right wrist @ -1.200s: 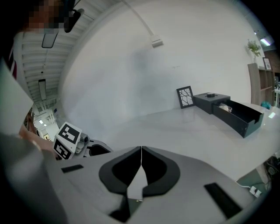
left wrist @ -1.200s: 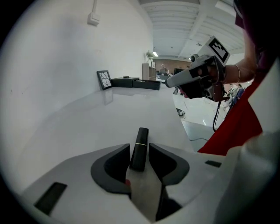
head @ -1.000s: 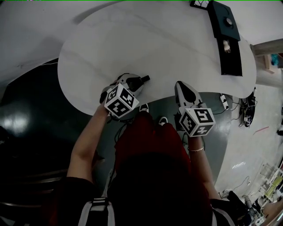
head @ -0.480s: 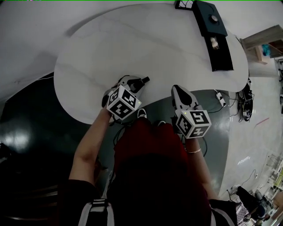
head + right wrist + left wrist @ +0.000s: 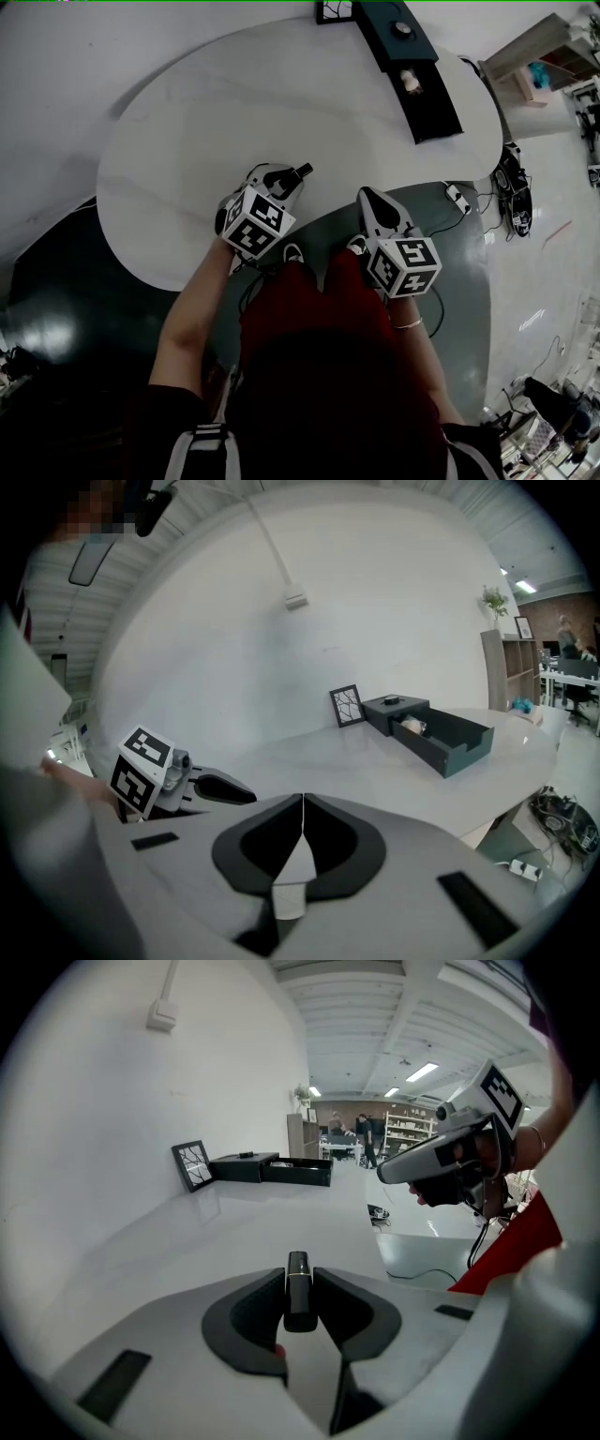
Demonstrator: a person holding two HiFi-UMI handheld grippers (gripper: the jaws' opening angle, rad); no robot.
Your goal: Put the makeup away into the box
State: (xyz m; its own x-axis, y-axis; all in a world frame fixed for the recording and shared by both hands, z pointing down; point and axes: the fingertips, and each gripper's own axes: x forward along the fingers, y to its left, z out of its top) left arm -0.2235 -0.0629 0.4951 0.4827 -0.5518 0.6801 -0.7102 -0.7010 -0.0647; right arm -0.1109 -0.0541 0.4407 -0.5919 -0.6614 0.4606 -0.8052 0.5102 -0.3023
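My left gripper [image 5: 302, 172] is shut on a slim black makeup tube [image 5: 306, 170], held above the near part of the white table [image 5: 216, 112]. In the left gripper view the tube [image 5: 298, 1302] stands upright between the pads. My right gripper [image 5: 364, 193] is shut with nothing in it, off the table's near edge, to the right of the left one. The black box [image 5: 427, 92] lies open at the table's far right end, well apart from both grippers. In the right gripper view something pale [image 5: 411, 726] lies inside the box [image 5: 441, 738].
A small framed picture [image 5: 335, 9] stands at the far end of the box, seen too in the left gripper view [image 5: 192, 1164]. Cables and a power strip [image 5: 457, 195] lie on the floor to the right. A shelf [image 5: 506, 672] and desks stand beyond the table.
Both grippers have moved a little forward along the table's edge, the left one still holding the tube. The head view has swung, so the box now sits further left in it.
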